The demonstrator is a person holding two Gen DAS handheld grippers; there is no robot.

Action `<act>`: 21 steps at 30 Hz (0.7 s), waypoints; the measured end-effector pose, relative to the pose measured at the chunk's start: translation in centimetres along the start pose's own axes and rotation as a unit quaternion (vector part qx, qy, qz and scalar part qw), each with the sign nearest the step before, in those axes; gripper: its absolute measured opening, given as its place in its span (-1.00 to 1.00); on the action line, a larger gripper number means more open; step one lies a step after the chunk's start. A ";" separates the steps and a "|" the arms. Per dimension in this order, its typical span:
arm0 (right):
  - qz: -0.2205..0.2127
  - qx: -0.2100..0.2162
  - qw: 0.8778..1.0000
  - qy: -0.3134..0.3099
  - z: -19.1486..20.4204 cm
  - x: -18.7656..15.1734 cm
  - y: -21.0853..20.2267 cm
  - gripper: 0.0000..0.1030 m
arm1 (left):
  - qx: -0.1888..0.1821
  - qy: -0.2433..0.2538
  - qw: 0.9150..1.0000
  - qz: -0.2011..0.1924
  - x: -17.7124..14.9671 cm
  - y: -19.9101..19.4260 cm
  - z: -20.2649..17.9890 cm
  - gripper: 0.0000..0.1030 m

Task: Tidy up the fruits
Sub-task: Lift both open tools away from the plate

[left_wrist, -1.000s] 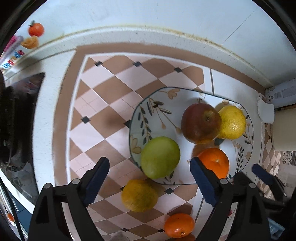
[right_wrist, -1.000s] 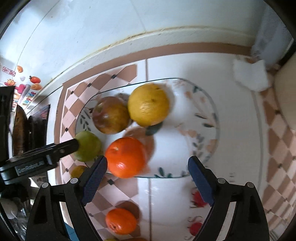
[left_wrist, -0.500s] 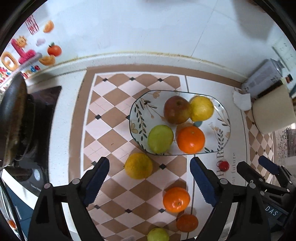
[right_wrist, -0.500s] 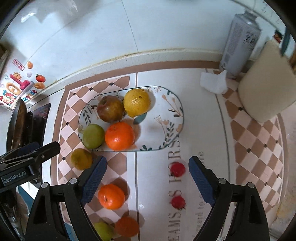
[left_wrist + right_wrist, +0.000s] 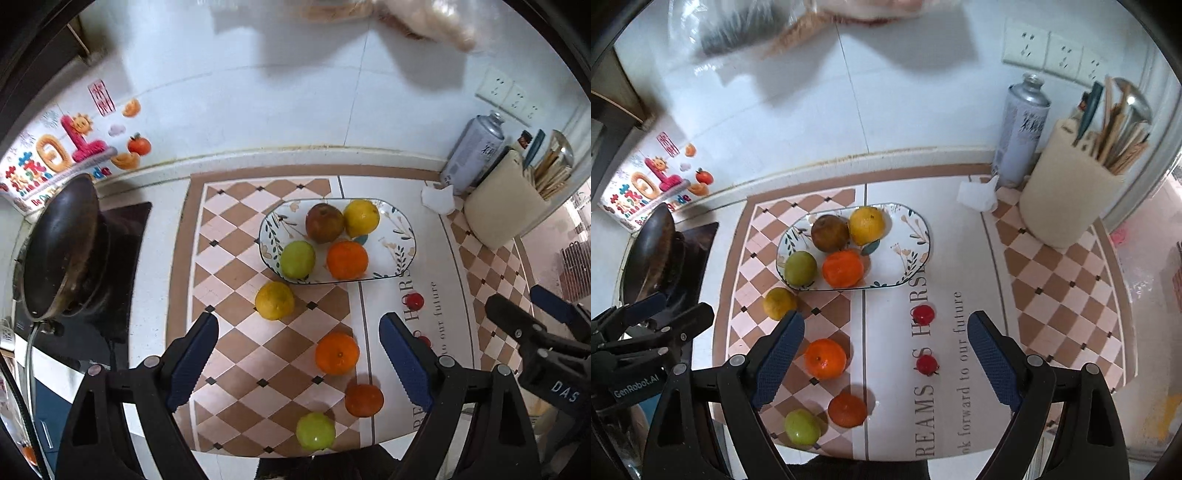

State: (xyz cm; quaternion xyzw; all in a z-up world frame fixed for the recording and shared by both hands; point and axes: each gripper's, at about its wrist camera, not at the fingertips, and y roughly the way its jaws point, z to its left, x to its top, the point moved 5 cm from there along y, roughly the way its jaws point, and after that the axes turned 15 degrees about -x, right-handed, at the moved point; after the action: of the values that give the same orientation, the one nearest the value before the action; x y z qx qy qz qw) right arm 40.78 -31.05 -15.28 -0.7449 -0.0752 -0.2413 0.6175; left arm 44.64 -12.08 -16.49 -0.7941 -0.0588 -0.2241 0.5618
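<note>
While both the left tool (image 5: 297, 349) and the right tool (image 5: 886, 347) hang spread and empty above the tiled surface (image 5: 1052, 280), four fruits sit in the white leaf-patterned oval dish (image 5: 400, 236) toward the back edge, presumably sorted; six loose fruits (image 5: 825, 359) await nearer the front edge.

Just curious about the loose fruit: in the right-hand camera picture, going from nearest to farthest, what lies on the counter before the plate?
Green fruit → dark orange → bright orange → yellow citrus → plate.
</note>
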 end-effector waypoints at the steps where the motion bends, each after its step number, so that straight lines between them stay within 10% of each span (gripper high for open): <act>1: -0.004 0.000 1.000 0.000 -0.2 -0.1 -0.8 0.79 | 0.000 0.003 1.000 -0.004 -0.2 -0.5 -0.3 0.73; 21: 0.033 0.047 0.998 0.019 -0.5 -1.0 0.2 0.79 | -0.008 -0.030 0.999 0.016 -0.9 -0.4 0.0 0.76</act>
State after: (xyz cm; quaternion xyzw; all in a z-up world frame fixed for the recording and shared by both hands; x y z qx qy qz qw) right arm 39.85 -31.40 -15.88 -0.7123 -0.0495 -0.2311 0.6609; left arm 43.68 -11.74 -16.51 -0.8057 -0.0608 -0.1915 0.5572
